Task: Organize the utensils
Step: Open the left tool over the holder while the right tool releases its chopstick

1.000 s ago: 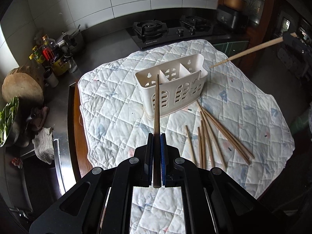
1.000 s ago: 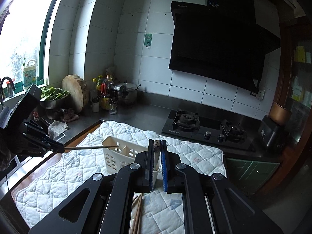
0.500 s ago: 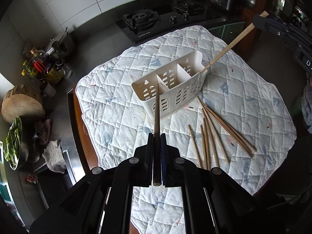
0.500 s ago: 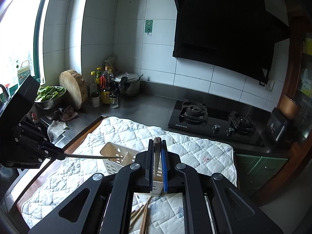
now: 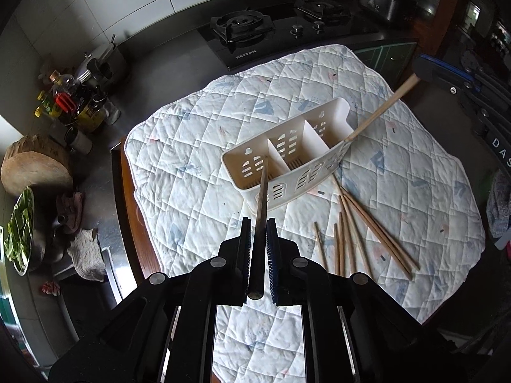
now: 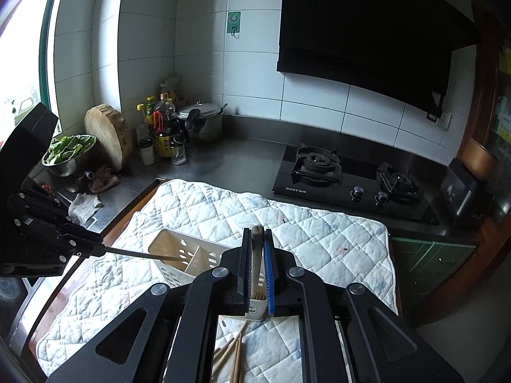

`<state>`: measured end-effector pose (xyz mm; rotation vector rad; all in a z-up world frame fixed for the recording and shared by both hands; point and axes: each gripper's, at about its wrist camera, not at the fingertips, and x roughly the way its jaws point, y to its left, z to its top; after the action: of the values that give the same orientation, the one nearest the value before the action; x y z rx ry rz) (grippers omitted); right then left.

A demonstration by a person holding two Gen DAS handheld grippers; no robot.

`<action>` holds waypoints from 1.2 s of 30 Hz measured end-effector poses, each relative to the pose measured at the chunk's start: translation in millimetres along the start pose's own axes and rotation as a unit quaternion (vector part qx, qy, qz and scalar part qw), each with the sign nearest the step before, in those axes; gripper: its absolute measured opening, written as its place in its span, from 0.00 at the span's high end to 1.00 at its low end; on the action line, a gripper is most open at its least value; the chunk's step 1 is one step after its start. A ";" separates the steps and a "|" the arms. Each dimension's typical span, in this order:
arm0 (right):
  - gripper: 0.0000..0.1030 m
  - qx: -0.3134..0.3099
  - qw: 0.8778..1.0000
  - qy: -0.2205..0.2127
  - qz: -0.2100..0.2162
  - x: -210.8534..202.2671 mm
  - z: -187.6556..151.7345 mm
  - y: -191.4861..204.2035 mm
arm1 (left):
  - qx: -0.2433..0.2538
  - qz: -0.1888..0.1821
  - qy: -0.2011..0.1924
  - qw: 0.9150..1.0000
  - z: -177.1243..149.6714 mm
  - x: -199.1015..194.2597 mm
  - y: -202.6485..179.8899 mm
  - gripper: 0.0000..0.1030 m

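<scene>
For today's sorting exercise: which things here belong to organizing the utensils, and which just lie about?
Job: white caddy; chopstick in left gripper; chopstick in right gripper; loose chopsticks.
Lying about: chopping block; oil bottles; greens bowl; stove.

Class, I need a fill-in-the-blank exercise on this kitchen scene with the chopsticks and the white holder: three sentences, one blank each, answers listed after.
1. The white utensil holder is divided into ___ compartments.
2. The chopstick in the left hand-held gripper has its tip in the holder's ___ end compartment, as the left wrist view shows it.
3. The loose chopsticks lie on the ___ beside the holder.

Missing words: three; left; quilted cloth
</scene>
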<state>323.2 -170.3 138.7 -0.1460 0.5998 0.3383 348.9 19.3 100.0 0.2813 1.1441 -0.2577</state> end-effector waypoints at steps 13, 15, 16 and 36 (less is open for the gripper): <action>0.76 0.001 1.000 -0.030 -0.007 -27.0 -4.0 -2.8 | -0.048 -0.023 -0.074 0.996 -12.6 -20.9 6.8 0.56; 0.74 0.000 0.999 -0.034 -0.008 -34.4 -8.0 -2.6 | -0.053 -0.021 -0.091 0.994 -19.3 -26.7 6.4 0.55; 0.74 0.001 0.999 -0.036 -0.007 -38.5 -10.4 -2.6 | -0.057 -0.019 -0.100 0.993 -23.1 -29.4 6.4 0.55; 0.73 0.006 0.999 -0.053 0.005 -105.6 -119.2 11.6 | -0.093 -0.011 -0.207 0.974 -168.9 -18.7 -24.2 0.55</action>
<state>174.6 -215.5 101.6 -0.1133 0.4982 0.3498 189.1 56.5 49.9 0.0423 0.7508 -0.2144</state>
